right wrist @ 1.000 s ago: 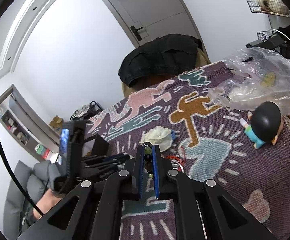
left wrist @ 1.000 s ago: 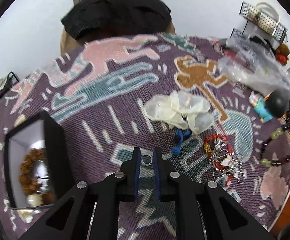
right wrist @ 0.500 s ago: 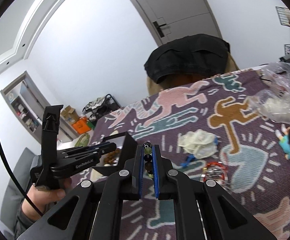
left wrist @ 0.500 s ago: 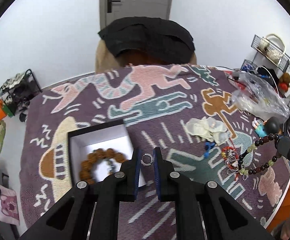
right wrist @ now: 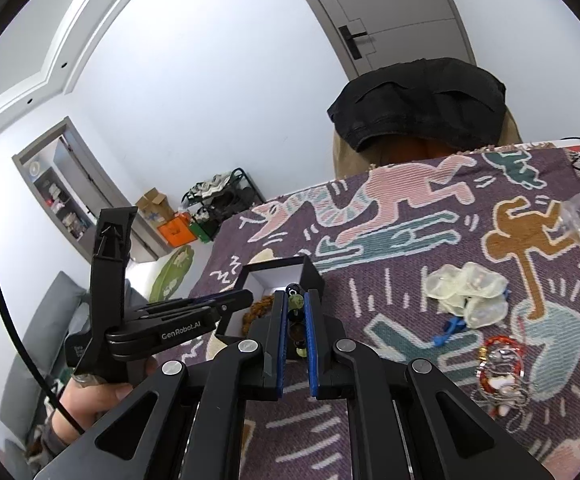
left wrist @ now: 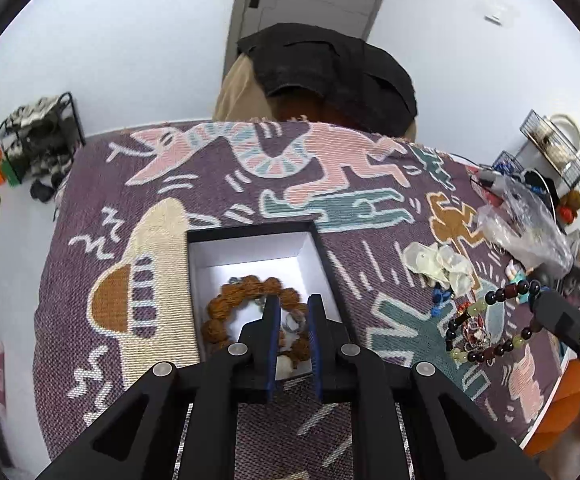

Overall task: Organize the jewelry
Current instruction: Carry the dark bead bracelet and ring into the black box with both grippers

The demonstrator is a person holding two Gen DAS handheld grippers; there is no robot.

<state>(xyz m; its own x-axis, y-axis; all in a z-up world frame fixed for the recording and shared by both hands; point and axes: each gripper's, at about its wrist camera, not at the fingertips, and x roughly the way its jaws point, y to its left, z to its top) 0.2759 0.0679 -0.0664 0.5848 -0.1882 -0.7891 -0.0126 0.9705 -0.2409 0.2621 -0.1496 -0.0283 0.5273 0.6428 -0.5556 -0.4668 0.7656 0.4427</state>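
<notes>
A black box with a white inside (left wrist: 249,256) sits on the patterned purple cloth and holds a brown bead bracelet (left wrist: 225,308). My left gripper (left wrist: 293,316) hovers over the box; a small silver ring (left wrist: 294,322) shows between its fingers, jaws slightly parted. My right gripper (right wrist: 294,312) is shut on a bracelet of dark and pale green beads (right wrist: 296,304); the bracelet also hangs at the right in the left wrist view (left wrist: 486,328). The box (right wrist: 281,272) lies just ahead of the right gripper.
A pile of red and silver jewelry (right wrist: 502,364) lies on the cloth at the right, near a blue item (right wrist: 448,330) and crumpled translucent gloves (right wrist: 466,292). Plastic bags and wire baskets (left wrist: 530,216) crowd the far right. A chair with a black garment (left wrist: 330,68) stands behind the table.
My left gripper has moved left from the jewelry pile to above the box, carrying the ring. My right gripper has followed toward the box with the beaded bracelet.
</notes>
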